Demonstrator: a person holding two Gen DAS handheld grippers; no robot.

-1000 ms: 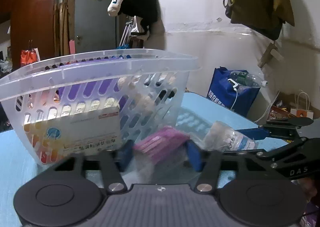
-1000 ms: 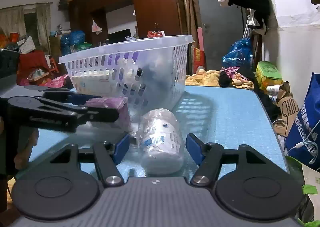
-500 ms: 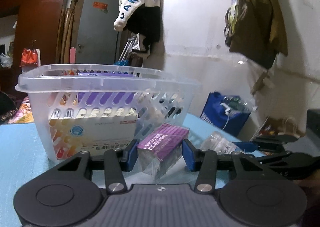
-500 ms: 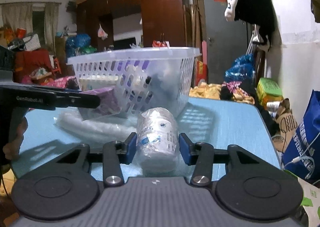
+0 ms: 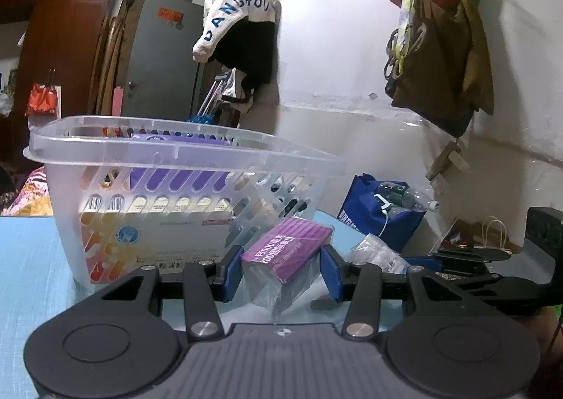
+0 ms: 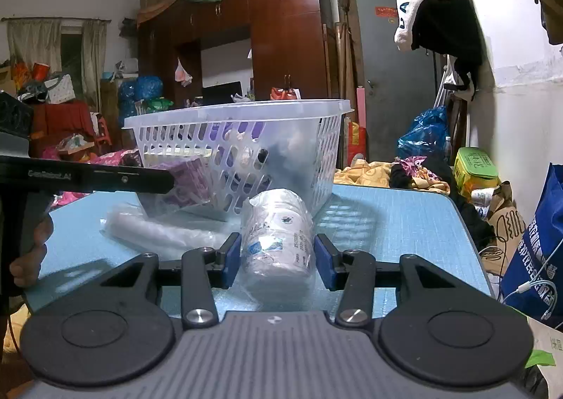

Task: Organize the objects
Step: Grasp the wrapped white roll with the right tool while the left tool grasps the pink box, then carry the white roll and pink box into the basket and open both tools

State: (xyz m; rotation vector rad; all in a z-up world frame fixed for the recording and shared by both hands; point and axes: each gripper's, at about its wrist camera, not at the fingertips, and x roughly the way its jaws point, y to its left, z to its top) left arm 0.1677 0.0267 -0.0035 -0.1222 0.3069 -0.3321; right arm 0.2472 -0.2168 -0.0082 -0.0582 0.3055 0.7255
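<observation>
My left gripper [image 5: 280, 272] is shut on a purple box in clear wrap [image 5: 286, 254] and holds it above the blue table, just in front of the clear plastic basket [image 5: 183, 156]. The box also shows in the right wrist view [image 6: 184, 181]. My right gripper [image 6: 278, 260] is shut on a white wrapped roll [image 6: 278, 233], held off the table before the basket [image 6: 239, 117]. The basket holds a colourful carton [image 5: 147, 233], a purple pack [image 5: 176, 181] and other items.
A clear plastic bag [image 6: 155, 230] lies on the blue table [image 6: 394, 223] left of the roll. A blue shopping bag [image 5: 380, 212] stands past the table's right edge. Clothes hang on the wall [image 5: 242, 29]. Clutter and a wardrobe [image 6: 267, 47] fill the room behind.
Both grippers closed on their objects and lifted them: the left raised the purple box, the right raised the white roll. The views tilted up towards the basket rim.
</observation>
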